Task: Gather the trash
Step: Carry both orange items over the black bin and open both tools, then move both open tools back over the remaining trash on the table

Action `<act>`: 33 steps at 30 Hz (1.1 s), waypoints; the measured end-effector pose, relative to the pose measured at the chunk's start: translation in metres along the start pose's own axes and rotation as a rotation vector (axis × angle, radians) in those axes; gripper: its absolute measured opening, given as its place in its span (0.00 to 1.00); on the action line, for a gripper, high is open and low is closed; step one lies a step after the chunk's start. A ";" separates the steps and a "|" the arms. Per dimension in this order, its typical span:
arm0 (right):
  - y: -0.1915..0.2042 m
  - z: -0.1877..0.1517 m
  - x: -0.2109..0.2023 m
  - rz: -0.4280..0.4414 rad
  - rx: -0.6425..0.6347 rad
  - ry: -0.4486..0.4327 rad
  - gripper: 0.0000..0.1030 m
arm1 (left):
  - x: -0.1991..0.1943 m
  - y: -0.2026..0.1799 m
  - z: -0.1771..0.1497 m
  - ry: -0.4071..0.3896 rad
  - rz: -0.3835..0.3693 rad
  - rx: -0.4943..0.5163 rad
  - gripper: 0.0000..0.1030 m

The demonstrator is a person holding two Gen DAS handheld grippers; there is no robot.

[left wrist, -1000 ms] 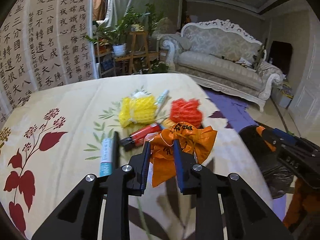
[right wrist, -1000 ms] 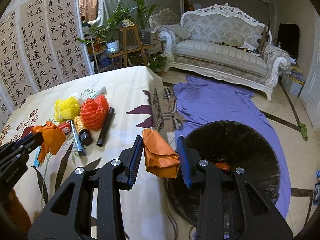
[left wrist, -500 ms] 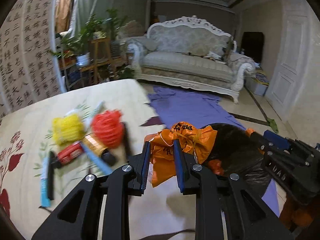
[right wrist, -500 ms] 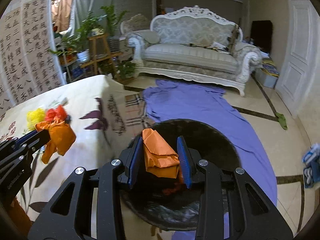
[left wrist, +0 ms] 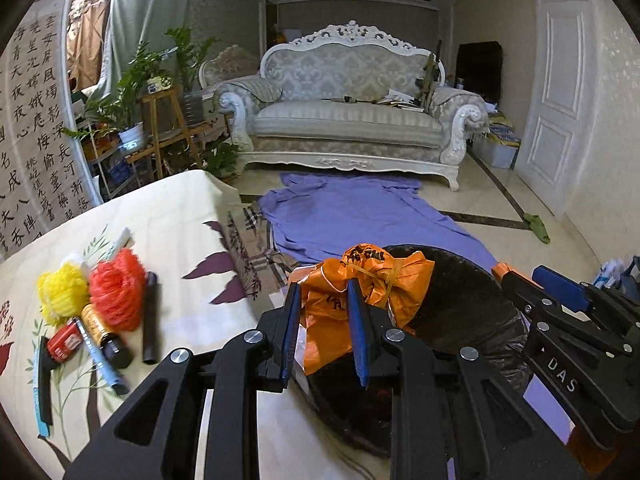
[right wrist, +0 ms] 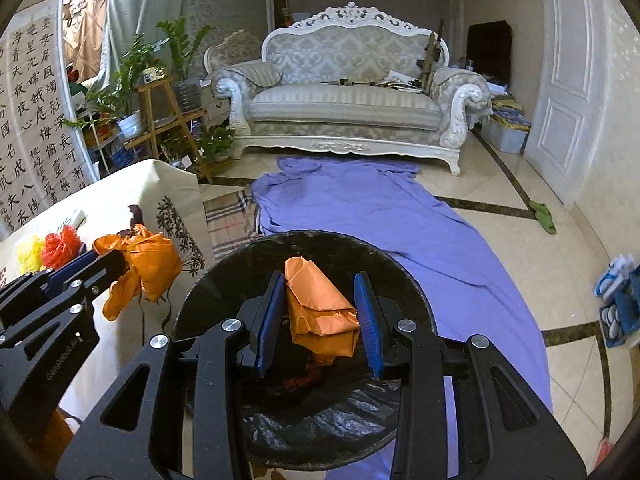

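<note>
My left gripper (left wrist: 324, 326) is shut on a knotted orange plastic bag (left wrist: 384, 280), which hangs over the near rim of a round black bin (left wrist: 460, 300) beside the table. In the right wrist view, my right gripper (right wrist: 320, 312) is shut on a folded orange wrapper (right wrist: 316, 300) directly above the open bin (right wrist: 320, 237). That bin has a black liner and some scraps inside. The left gripper (right wrist: 108, 260) with its orange bag (right wrist: 152, 268) shows at the left edge of that view. The right gripper (left wrist: 520, 280) shows at the right in the left wrist view.
On the flowered tablecloth (left wrist: 180, 220) lie a yellow mesh ball (left wrist: 60, 292), a red mesh ball (left wrist: 116, 296), a black marker (left wrist: 150, 320), a small bottle (left wrist: 104, 332) and pens. A purple sheet (right wrist: 380, 216) covers the floor before a white sofa (right wrist: 348, 100).
Both grippers have swung right, away from the table's items. The right one now holds its wrapper over the bin's middle; the left one has carried its bag to the bin's edge.
</note>
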State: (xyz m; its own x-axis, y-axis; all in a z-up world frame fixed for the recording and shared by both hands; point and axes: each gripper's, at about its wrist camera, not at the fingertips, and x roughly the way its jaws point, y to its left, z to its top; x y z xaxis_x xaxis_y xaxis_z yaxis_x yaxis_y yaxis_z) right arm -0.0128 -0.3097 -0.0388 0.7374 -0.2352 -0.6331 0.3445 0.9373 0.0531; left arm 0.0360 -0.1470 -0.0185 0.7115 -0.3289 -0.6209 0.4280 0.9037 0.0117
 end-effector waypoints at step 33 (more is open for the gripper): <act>0.067 0.010 0.007 0.117 -0.070 0.024 0.47 | -0.027 0.090 -0.010 0.018 0.202 -0.136 0.68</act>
State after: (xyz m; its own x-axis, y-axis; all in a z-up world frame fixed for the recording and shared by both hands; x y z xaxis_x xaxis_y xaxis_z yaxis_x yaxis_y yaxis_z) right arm 0.0210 -0.2506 -0.0320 0.7558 -0.1175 -0.6442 0.2147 0.9738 0.0744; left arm 0.0499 -0.0541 -0.0091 0.7642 -0.1337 -0.6309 0.1982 0.9796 0.0324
